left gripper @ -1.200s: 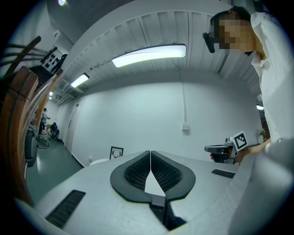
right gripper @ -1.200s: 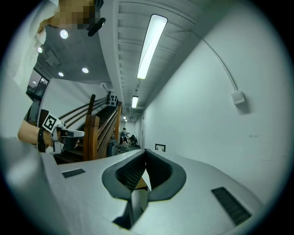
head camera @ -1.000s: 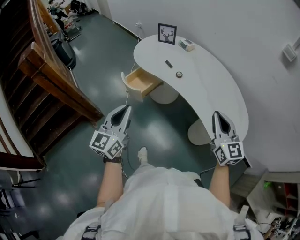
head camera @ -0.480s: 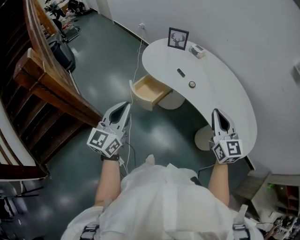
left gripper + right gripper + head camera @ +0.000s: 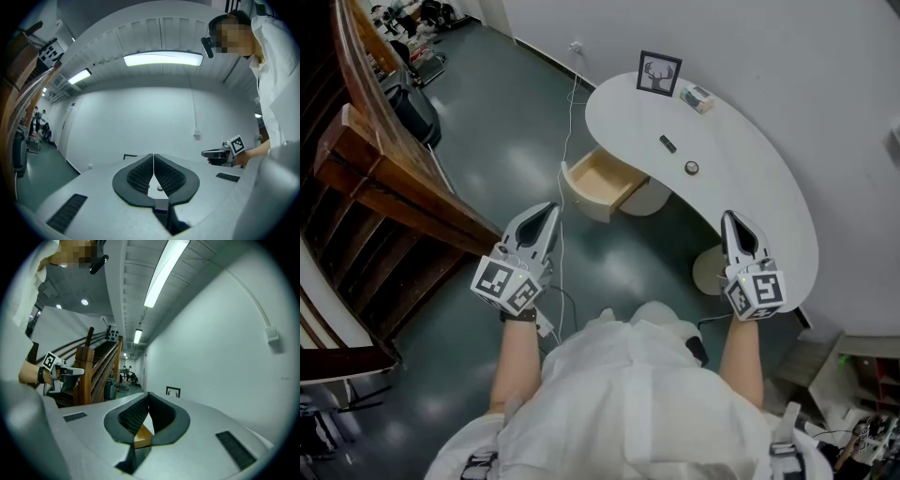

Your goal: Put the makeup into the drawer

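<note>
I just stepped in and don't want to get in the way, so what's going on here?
A person holds a claw in each hand, facing a curved white desk whose wooden drawer stands open and looks empty. The left claw and right claw are both shut on nothing, away from the items. A small dark stick and a small round item lie untouched on the desktop, with a framed picture and a little box farther back.

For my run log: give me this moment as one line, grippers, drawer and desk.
left gripper: shut, empty | right gripper: shut, empty | drawer: open | desk: dark stick, small round case, framed deer picture, small box
</note>
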A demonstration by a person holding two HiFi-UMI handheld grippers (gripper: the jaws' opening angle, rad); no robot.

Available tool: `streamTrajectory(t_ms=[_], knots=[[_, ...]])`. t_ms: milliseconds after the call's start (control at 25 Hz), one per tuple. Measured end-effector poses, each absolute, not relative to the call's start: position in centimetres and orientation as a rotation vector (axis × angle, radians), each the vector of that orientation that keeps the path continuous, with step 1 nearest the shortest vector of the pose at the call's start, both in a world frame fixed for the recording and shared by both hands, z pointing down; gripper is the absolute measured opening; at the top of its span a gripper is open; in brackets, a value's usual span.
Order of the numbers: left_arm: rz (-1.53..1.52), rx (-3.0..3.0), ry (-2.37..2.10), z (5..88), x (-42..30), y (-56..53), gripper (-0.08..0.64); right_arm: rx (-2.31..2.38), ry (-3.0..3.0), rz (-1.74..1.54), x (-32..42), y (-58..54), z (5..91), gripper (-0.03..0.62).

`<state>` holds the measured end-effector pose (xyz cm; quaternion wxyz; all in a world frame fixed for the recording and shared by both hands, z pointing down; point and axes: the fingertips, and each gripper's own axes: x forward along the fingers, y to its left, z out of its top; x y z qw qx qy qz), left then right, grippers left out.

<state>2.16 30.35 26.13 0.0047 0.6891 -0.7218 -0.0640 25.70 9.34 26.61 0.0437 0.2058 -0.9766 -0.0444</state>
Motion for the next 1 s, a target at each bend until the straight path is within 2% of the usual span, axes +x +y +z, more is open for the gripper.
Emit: streamTrajectory(t_ms=[400, 1000], knots=[[-0.205, 2.241, -2.152, 27.1, 1.8, 24.9, 0.018, 0.647, -2.965, -0.115, 23.1, 5.4, 28.0, 0.008], [-0.101, 2.440, -1.911, 27.2, -4.0, 6.5, 0.018, 0.703, -2.952, -0.001, 14.9, -10.4, 30.1, 0.008]])
